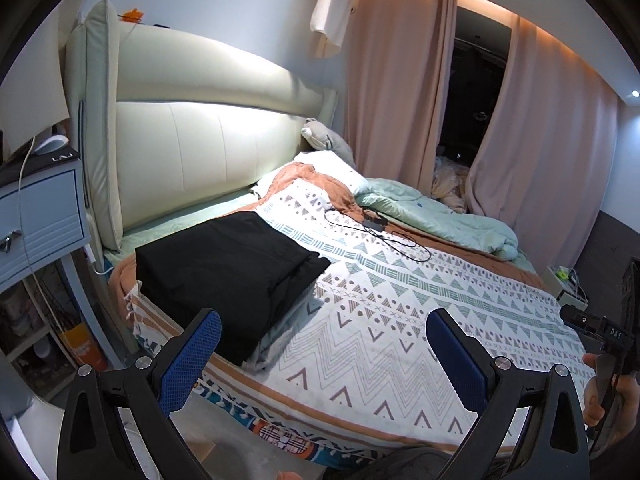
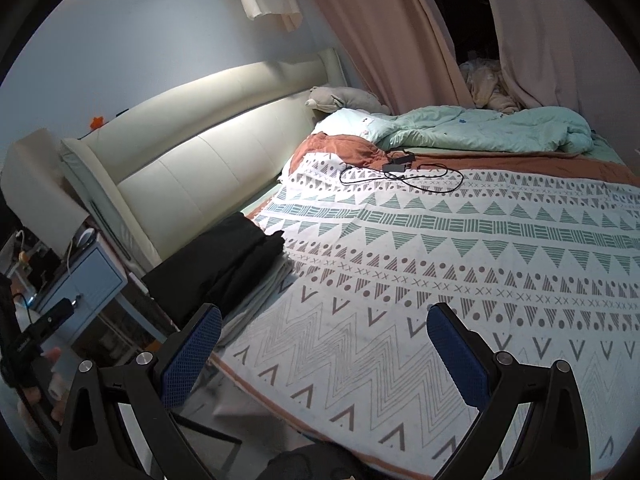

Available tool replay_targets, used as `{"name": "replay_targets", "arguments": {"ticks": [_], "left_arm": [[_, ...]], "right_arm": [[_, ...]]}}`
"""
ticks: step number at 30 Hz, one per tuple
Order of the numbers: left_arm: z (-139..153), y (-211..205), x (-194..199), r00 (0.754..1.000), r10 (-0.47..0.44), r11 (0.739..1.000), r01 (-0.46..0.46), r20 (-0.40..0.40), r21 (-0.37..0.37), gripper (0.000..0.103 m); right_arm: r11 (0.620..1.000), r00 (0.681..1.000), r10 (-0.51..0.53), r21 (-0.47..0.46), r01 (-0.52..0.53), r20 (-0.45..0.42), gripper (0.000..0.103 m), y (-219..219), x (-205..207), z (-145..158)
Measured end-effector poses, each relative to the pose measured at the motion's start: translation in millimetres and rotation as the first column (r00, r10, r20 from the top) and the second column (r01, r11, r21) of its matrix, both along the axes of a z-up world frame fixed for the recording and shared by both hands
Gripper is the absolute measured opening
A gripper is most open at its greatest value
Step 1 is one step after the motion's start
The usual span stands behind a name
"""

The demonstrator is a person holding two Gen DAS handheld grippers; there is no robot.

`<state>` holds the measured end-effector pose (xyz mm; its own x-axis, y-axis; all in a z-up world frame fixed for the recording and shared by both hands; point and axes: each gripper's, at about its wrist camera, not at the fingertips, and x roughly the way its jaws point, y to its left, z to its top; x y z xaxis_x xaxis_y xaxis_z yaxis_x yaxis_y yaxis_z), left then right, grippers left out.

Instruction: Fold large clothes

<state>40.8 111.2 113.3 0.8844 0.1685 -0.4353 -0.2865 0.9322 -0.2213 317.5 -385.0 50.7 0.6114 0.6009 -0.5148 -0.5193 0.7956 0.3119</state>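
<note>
The left gripper (image 1: 323, 354) is spread wide, its blue-padded fingers (image 1: 192, 360) holding nothing and touching nothing, poised above the near edge of the bed (image 1: 360, 412). The right gripper (image 2: 324, 354) is likewise spread wide and empty over the same patterned blanket (image 2: 440, 280). At the right rim of the left wrist view a hand (image 1: 612, 396) grips the handle of the other device; at the left rim of the right wrist view fingers show too, blurred.

Just beyond the left gripper lies the folded black garment (image 1: 228, 268), a flat rectangle at the bed's left corner, stacked on folded grey clothes (image 1: 280, 340) whose edges peek out on its near and right sides. The blanket ahead of both grippers is bare white with triangle and zigzag bands.

Further back, a black charger with looped cable (image 2: 400, 174) rests on the blanket near its orange border. Behind it sits a crumpled mint-green quilt (image 2: 500, 132), a white pillow and a grey plush toy (image 2: 348, 100) by the cream headboard (image 1: 208, 144). A blue nightstand (image 1: 36, 220) stands left of the bed; pink curtains (image 1: 392, 92) hang at the far wall.
</note>
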Motion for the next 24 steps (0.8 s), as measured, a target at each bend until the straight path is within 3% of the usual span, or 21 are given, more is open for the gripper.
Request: {"name": "replay_targets", "arguments": {"ticks": [13,24], "left_arm": [[-3.8,-50.6,-57.6,0.994,-0.112,0.991,0.11,0.012,0.079,0.102],[-7.4,-86.5,-102.6,0.991,-0.126,0.983,0.119,0.04,0.138,0.103]], "right_arm": [[0.994,0.99,-0.106,0.005,0.106,0.09,0.103,-48.1,-105.5,-0.1],[0.992,0.985,-0.124,0.01,0.124,0.119,0.103,-74.7,-166.3,-19.1]]}}
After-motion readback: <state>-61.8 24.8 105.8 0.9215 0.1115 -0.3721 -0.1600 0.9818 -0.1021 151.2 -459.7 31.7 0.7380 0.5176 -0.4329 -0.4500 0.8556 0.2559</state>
